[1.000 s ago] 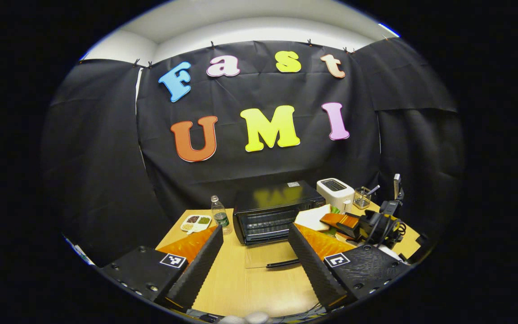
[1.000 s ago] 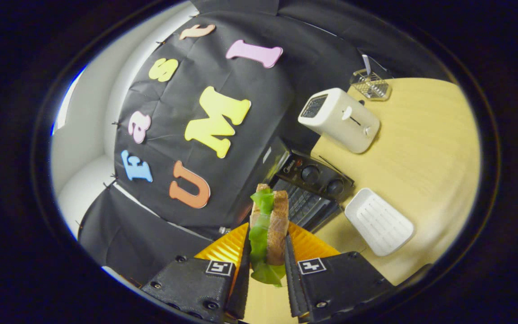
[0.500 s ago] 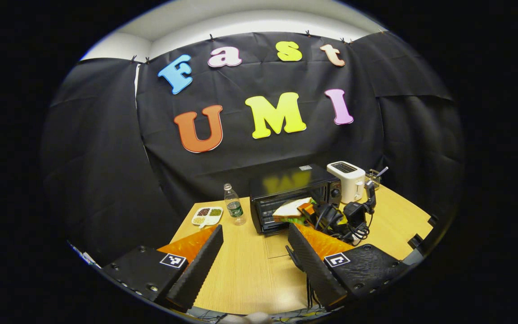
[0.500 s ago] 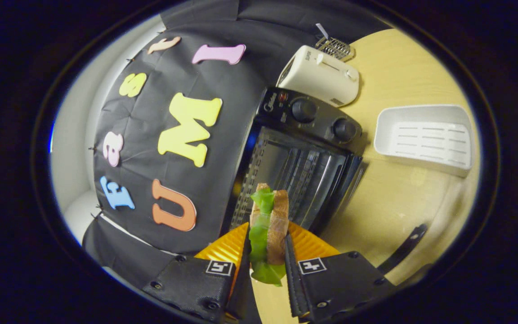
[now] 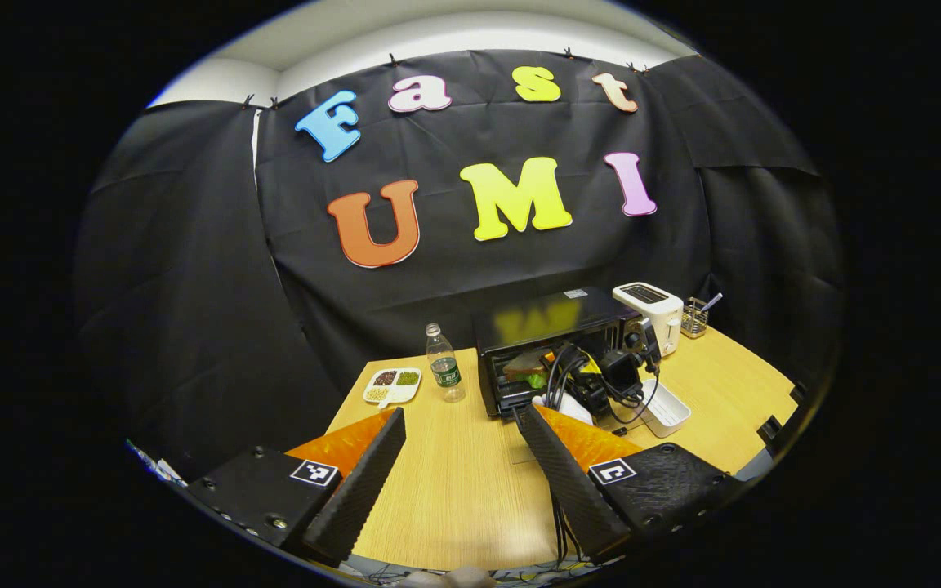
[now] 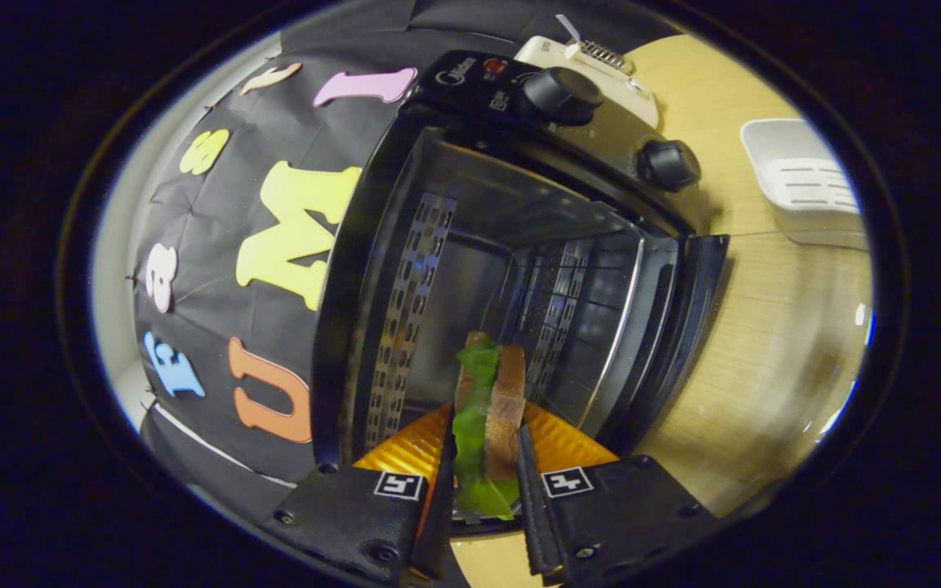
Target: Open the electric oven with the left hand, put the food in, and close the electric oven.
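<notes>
Both fingers of the right gripper (image 6: 483, 490) pinch the lettuce-and-brown-bread sandwich (image 6: 487, 408) edge-up, its long axis pointing into the black electric oven (image 6: 519, 269) dead ahead; we judge the spread, empty left gripper (image 5: 458, 482) well back.

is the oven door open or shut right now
Open. In the right gripper view the oven shows its bare cavity and rack, with the sandwich held by the right gripper at its mouth.
</notes>
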Tool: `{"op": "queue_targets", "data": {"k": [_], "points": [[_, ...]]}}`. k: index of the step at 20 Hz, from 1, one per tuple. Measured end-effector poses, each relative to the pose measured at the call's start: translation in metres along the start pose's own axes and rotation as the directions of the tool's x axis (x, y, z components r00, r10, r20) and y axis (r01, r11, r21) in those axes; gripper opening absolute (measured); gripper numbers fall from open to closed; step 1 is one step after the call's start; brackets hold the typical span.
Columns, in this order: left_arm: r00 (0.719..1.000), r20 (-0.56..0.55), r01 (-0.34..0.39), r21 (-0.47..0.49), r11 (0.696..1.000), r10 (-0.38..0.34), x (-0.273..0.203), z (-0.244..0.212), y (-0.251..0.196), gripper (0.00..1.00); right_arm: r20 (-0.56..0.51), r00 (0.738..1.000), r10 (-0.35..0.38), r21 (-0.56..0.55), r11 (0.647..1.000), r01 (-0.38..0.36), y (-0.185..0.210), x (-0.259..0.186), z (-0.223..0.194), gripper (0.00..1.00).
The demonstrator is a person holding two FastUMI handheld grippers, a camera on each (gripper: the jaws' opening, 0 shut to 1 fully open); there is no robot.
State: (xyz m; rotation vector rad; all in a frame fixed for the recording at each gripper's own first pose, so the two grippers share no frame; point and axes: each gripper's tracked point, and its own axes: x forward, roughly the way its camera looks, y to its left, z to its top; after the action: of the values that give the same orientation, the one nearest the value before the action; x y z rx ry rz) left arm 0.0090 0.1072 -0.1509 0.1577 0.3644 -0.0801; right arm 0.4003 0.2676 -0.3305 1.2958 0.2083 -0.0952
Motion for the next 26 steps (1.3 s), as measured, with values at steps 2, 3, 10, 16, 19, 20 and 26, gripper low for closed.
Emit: {"op": "queue_targets", "data": {"k": [2, 3, 10, 16, 19, 20, 26], "points": [[1.0, -0.011, -0.003, -0.013, 1.0, 0.002, 0.002, -0.001, 0.0, 0.96, 0.009, 1.0, -0.028, -0.064, 0.998, 0.029, -0.001, 0.006, 0.002, 0.4], [1.0, -0.018, 0.0, -0.021, 1.0, -0.001, 0.004, -0.002, 0.0, 0.96, 0.01, 0.999, -0.053, -0.096, 0.994, 0.054, -0.006, 0.007, 0.003, 0.35], [1.0, 0.016, -0.007, -0.046, 0.999, 0.008, 0.009, 0.013, 0.001, 0.96, 0.033, 0.988, -0.148, -0.381, 0.912, 0.149, -0.019, -0.033, 0.033, 0.99], [0.997, 0.075, -0.013, -0.075, 0.997, 0.018, 0.017, 0.028, 0.003, 0.96, 0.0, 0.994, -0.109, -0.676, 0.732, 0.08, 0.009, -0.136, 0.075, 1.0], [0.995, 0.093, -0.009, -0.088, 0.996, 0.018, 0.023, 0.028, -0.004, 0.96, -0.035, 0.996, -0.08, -0.79, 0.612, 0.022, 0.026, -0.193, 0.099, 0.89], [0.995, 0.1, -0.009, -0.091, 0.996, 0.018, 0.024, 0.028, -0.006, 0.96, -0.038, 0.997, -0.073, -0.817, 0.576, 0.011, 0.03, -0.213, 0.11, 0.89], [0.998, 0.054, -0.013, -0.13, 0.991, 0.02, 0.05, -0.002, -0.037, 0.96, -0.053, 0.998, -0.039, -0.908, 0.417, -0.032, 0.039, -0.297, 0.165, 1.0]]}}
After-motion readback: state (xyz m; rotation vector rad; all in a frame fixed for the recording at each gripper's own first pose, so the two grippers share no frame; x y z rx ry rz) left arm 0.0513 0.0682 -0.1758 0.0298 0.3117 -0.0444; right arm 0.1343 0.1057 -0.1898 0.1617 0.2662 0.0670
